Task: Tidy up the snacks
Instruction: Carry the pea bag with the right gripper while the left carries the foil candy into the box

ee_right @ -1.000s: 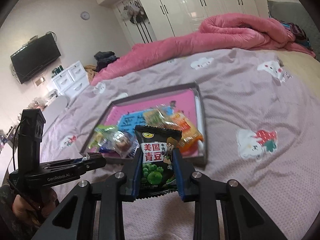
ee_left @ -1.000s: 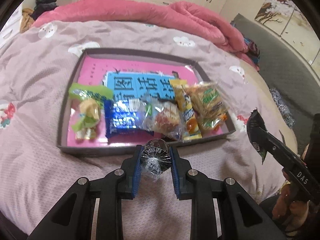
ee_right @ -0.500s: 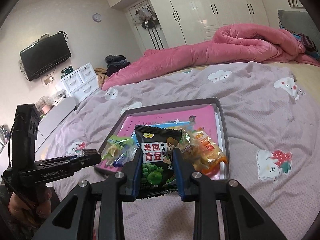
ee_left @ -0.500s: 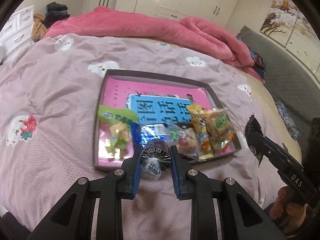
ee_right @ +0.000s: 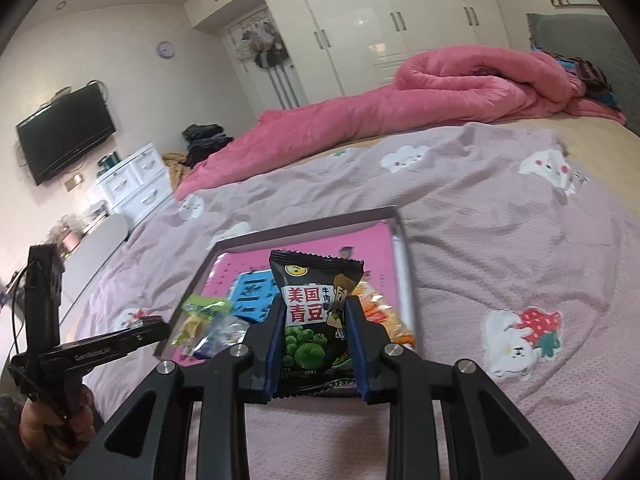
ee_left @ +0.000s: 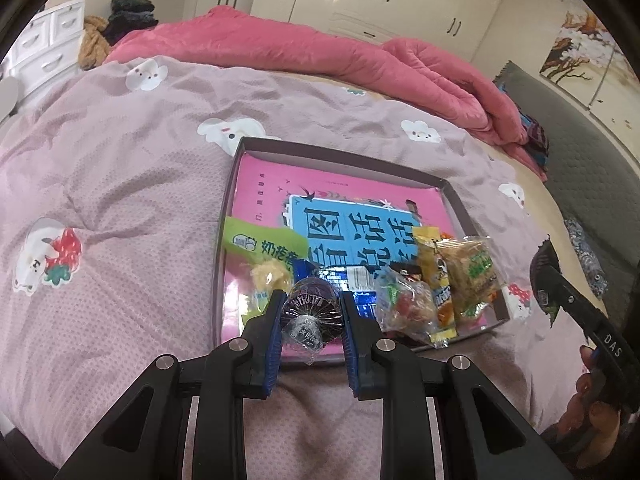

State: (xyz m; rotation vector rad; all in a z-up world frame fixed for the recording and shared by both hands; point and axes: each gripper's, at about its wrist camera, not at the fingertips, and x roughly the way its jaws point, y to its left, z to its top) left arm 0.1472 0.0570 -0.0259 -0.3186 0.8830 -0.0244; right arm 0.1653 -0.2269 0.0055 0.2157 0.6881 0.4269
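My left gripper [ee_left: 311, 312] is shut on a round dark purple wrapped candy [ee_left: 310, 305], held above the near edge of a grey box lid [ee_left: 340, 158] with a pink and blue bottom. Several snack packets lie along the lid's near side: a green packet [ee_left: 264, 246], a clear candy bag [ee_left: 406, 306], a yellow bar [ee_left: 434, 280] and an orange-green packet [ee_left: 470, 276]. My right gripper [ee_right: 316, 320] is shut on a black green-pea packet [ee_right: 314, 312], above the bed before the lid [ee_right: 304, 232]. It shows at the right of the left wrist view [ee_left: 560, 300].
The lid rests on a mauve bedspread [ee_left: 120, 184] with cloud and strawberry prints. A rolled pink duvet [ee_left: 320, 56] lies along the far side. A grey headboard [ee_left: 580, 168] stands at right. White drawers [ee_right: 136, 180] and a wall television [ee_right: 66, 132] stand beyond the bed.
Both grippers have risen and tilted up, so the lid sits lower and smaller in view. Each still holds its snack.
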